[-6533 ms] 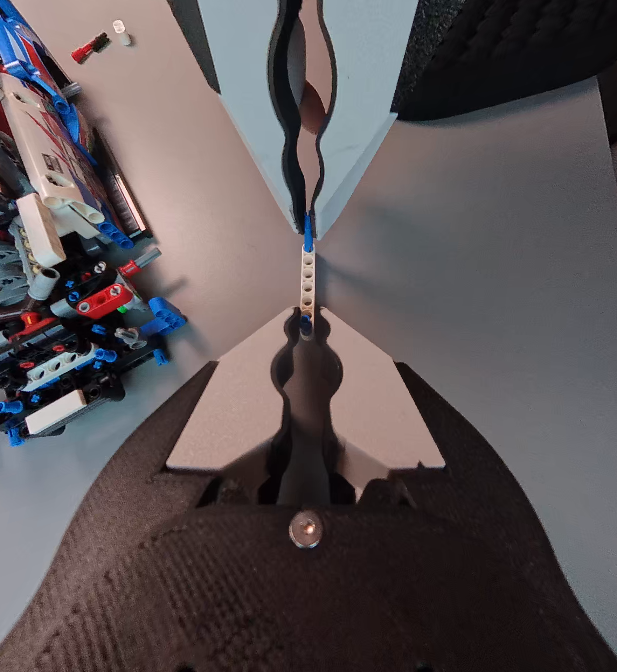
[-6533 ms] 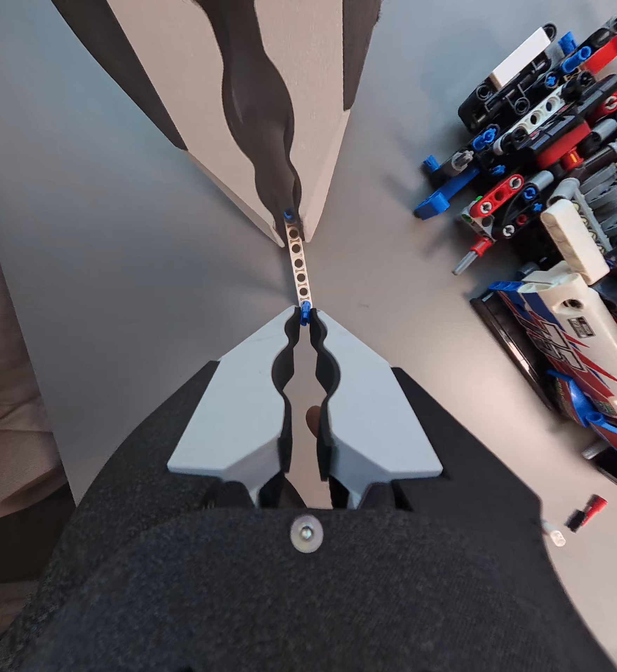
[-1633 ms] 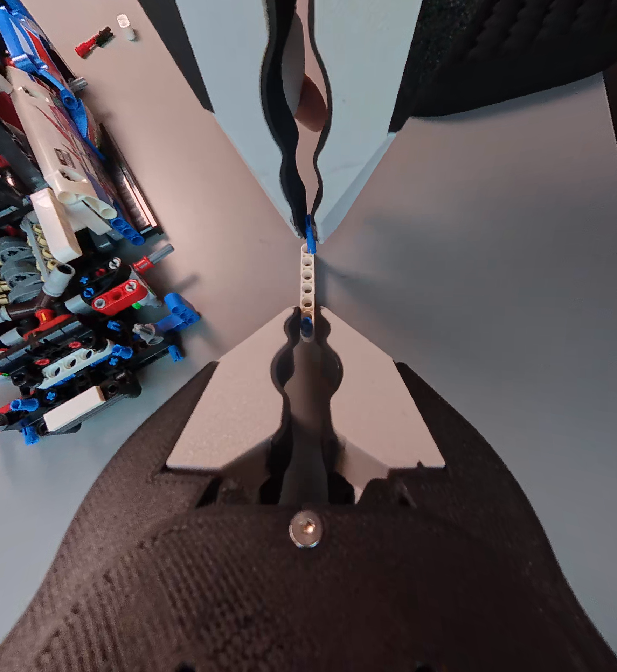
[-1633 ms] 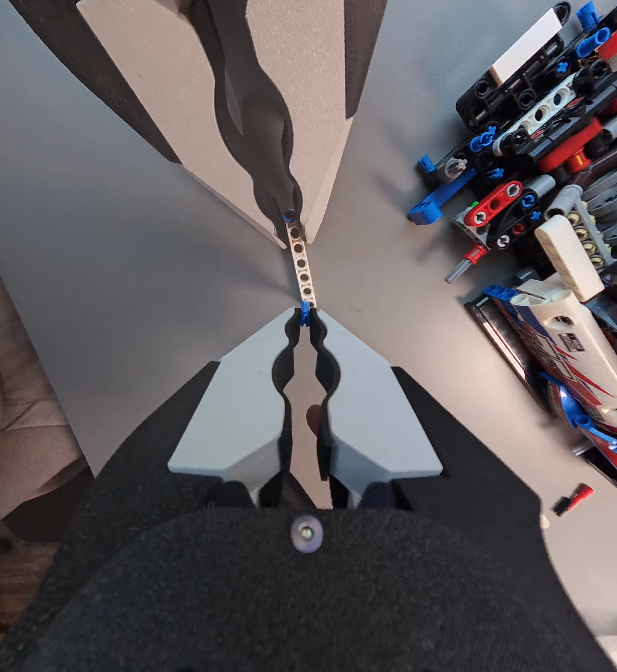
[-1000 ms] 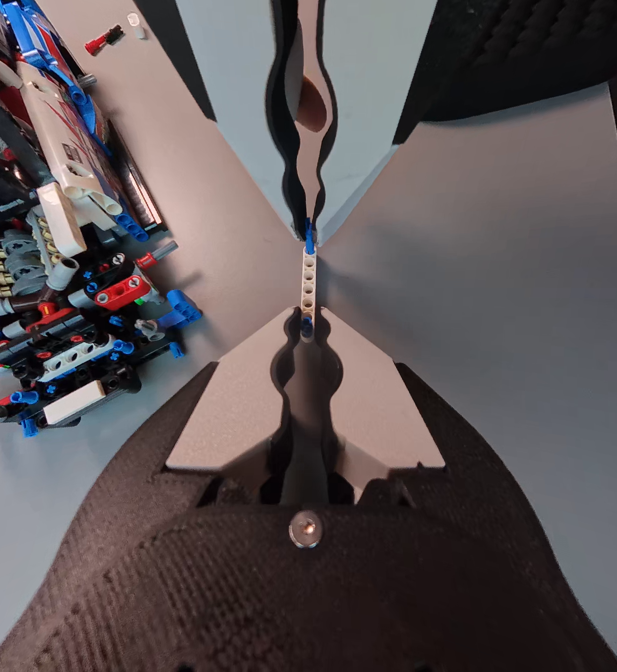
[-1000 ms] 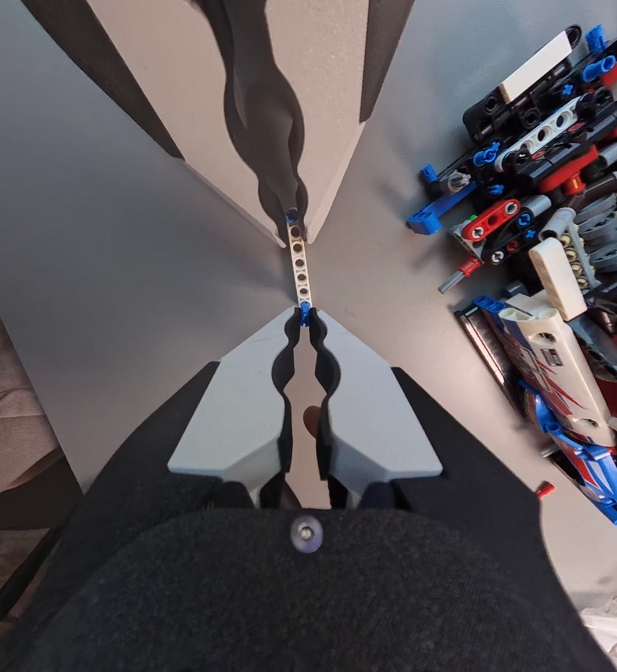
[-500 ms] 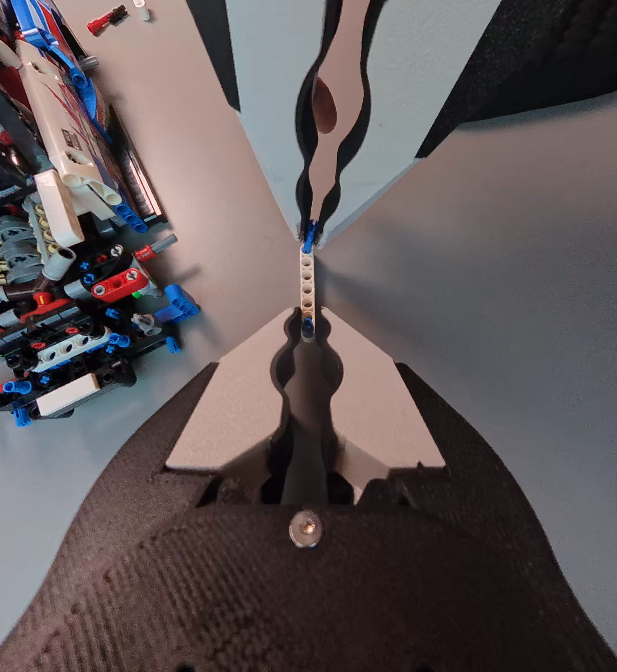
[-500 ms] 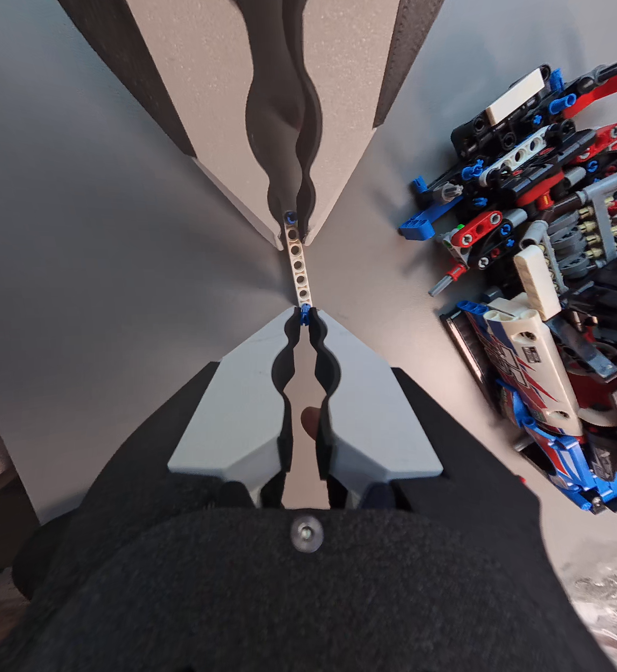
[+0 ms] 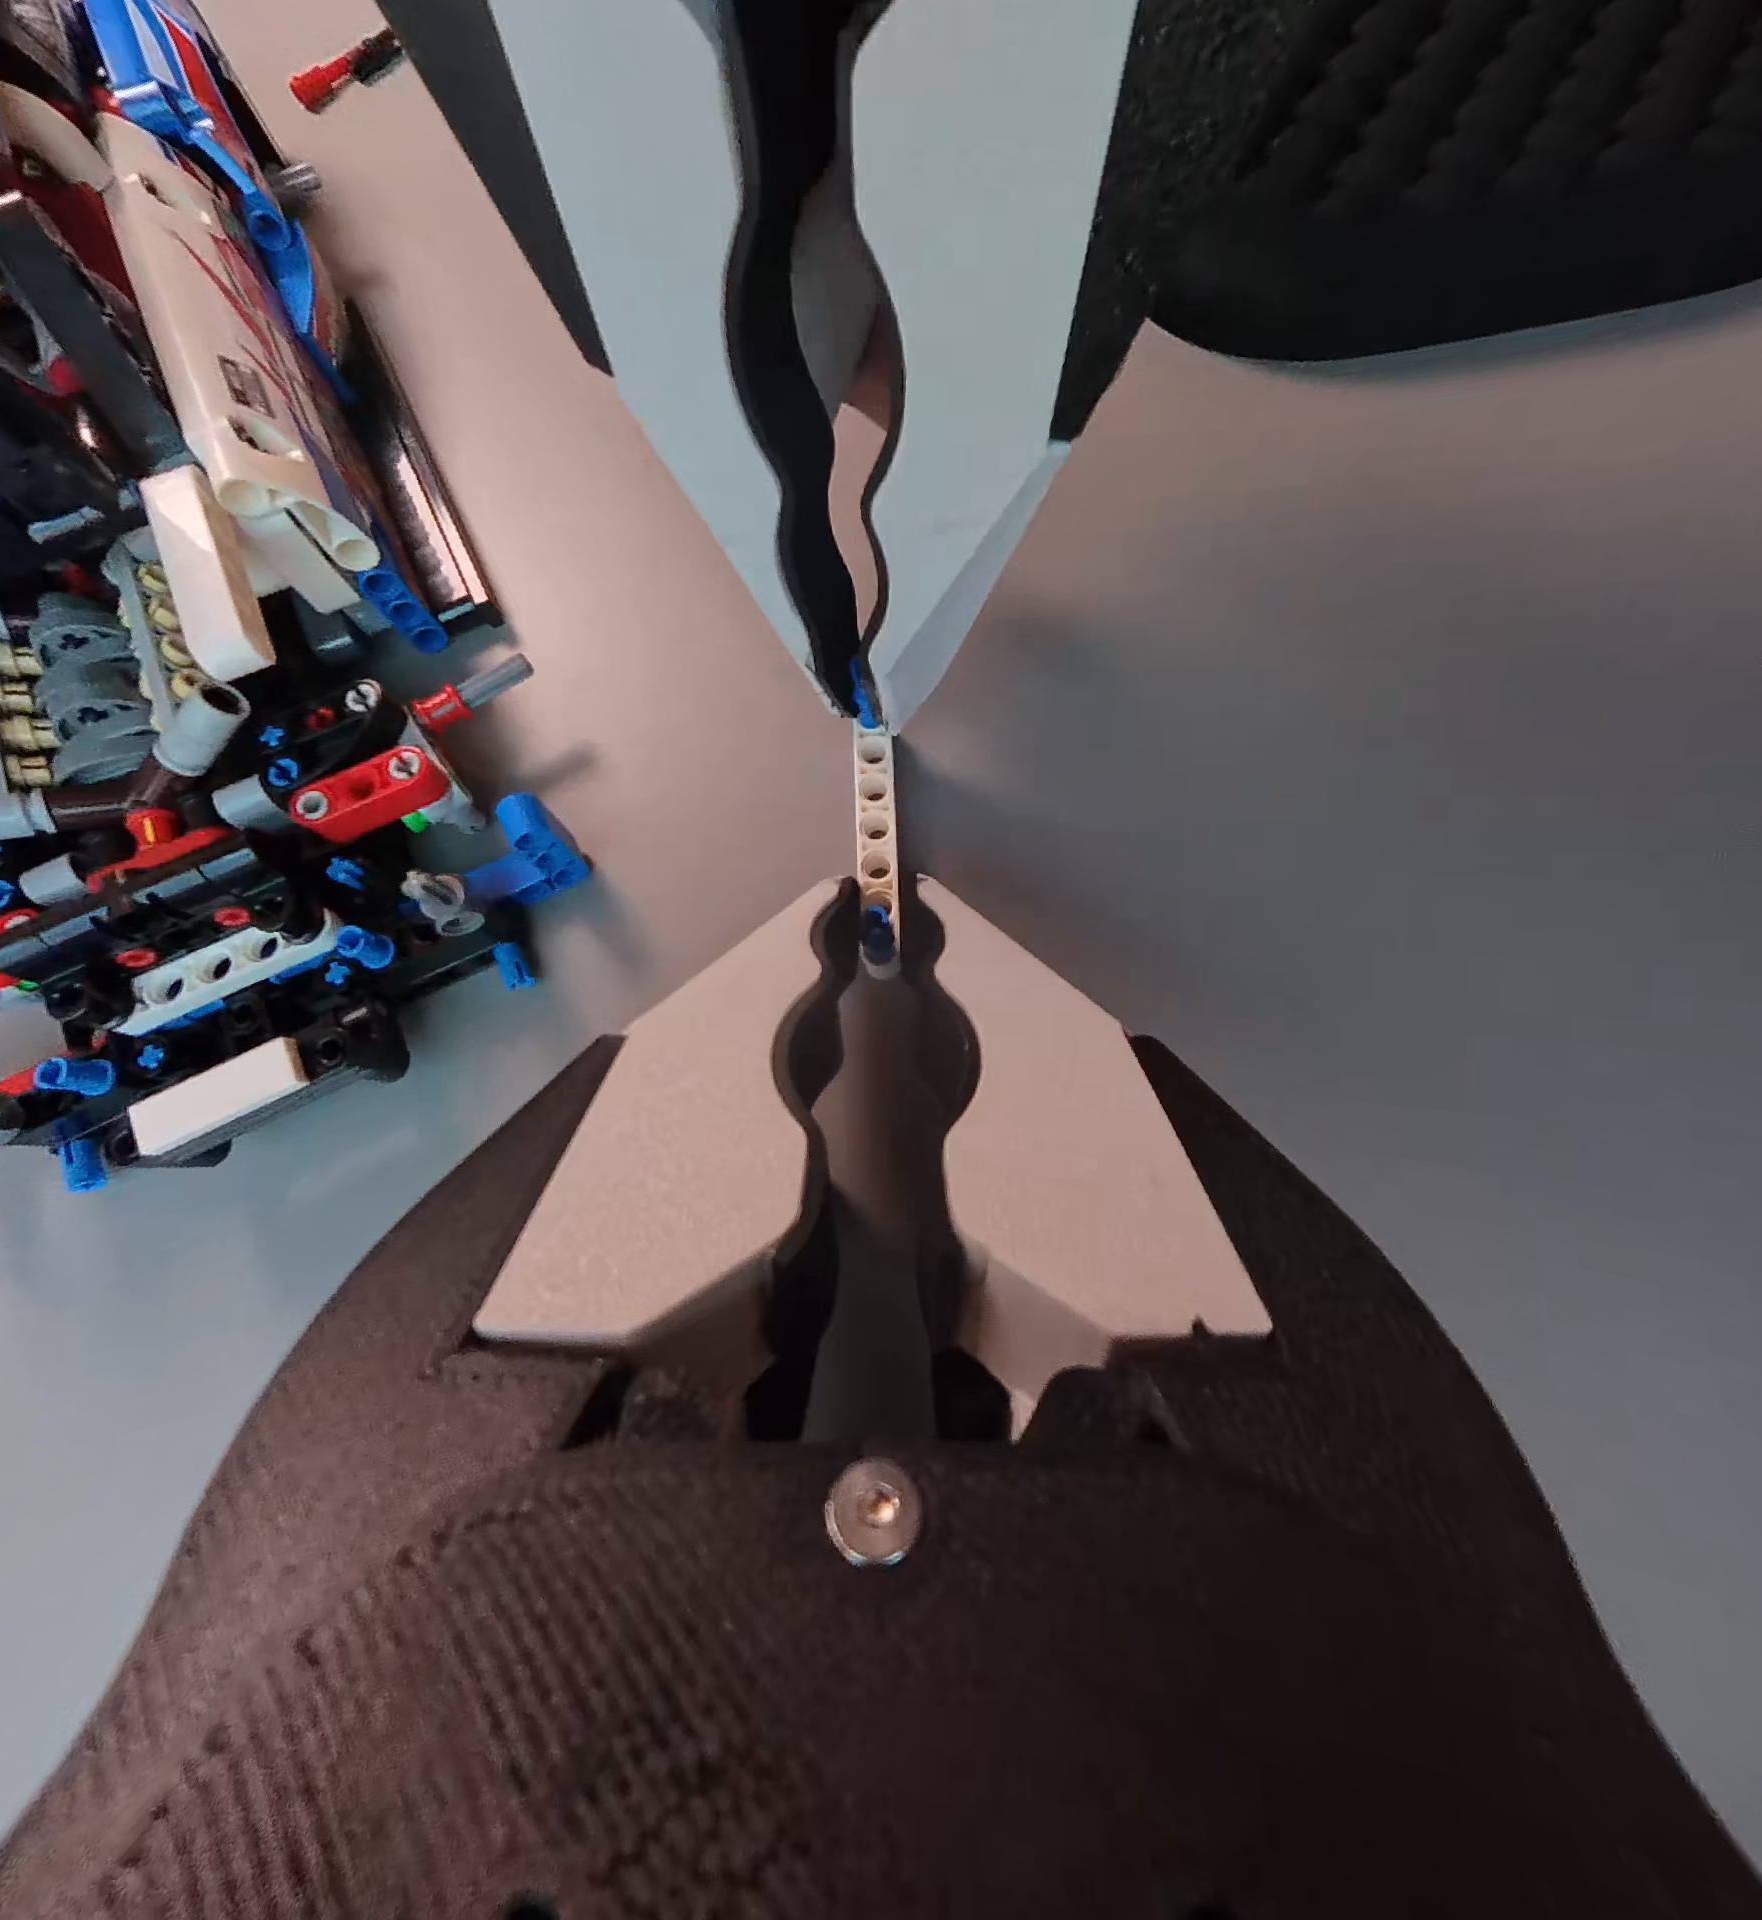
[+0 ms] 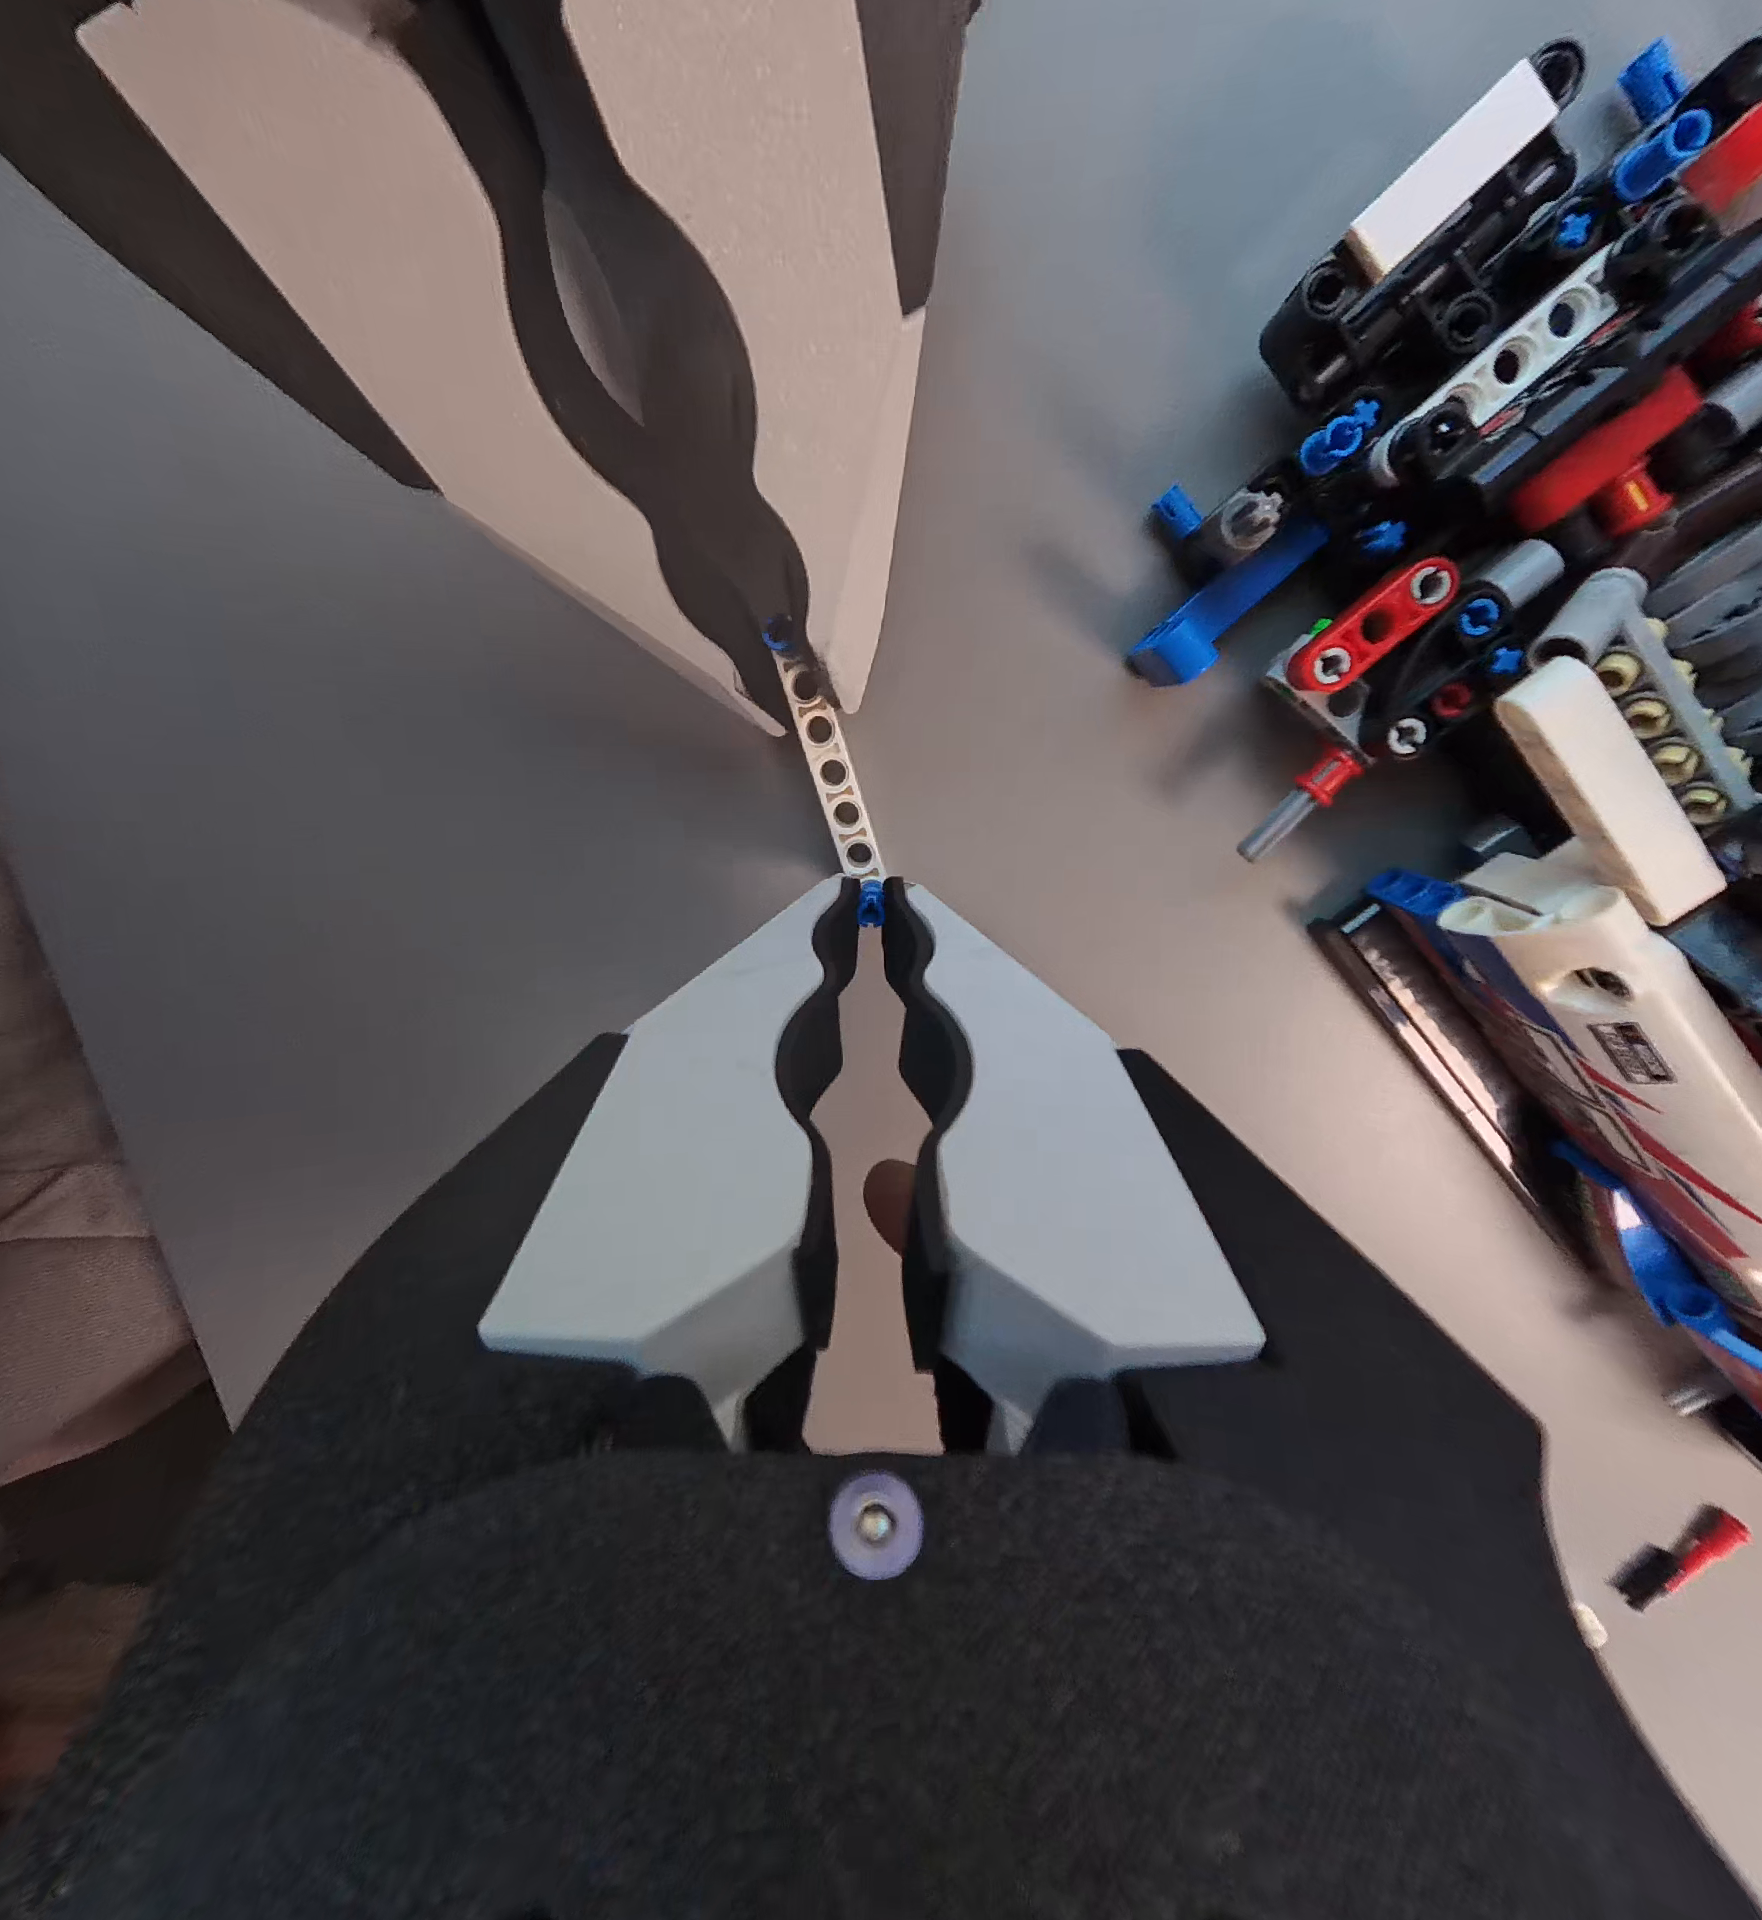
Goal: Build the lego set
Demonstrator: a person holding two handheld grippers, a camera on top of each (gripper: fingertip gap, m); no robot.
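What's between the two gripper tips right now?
In both wrist views a white holed beam spans the gap: the left gripper clamps one end, and the right gripper pinches a blue pin at the other.

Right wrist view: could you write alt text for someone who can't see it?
Two grippers meet tip to tip above a grey table: the right gripper pinches a blue pin at one end of a white holed beam, the left gripper clamps the other end. A partly built lego car lies to the right.

Soft light, fisheye warp, blurred edges
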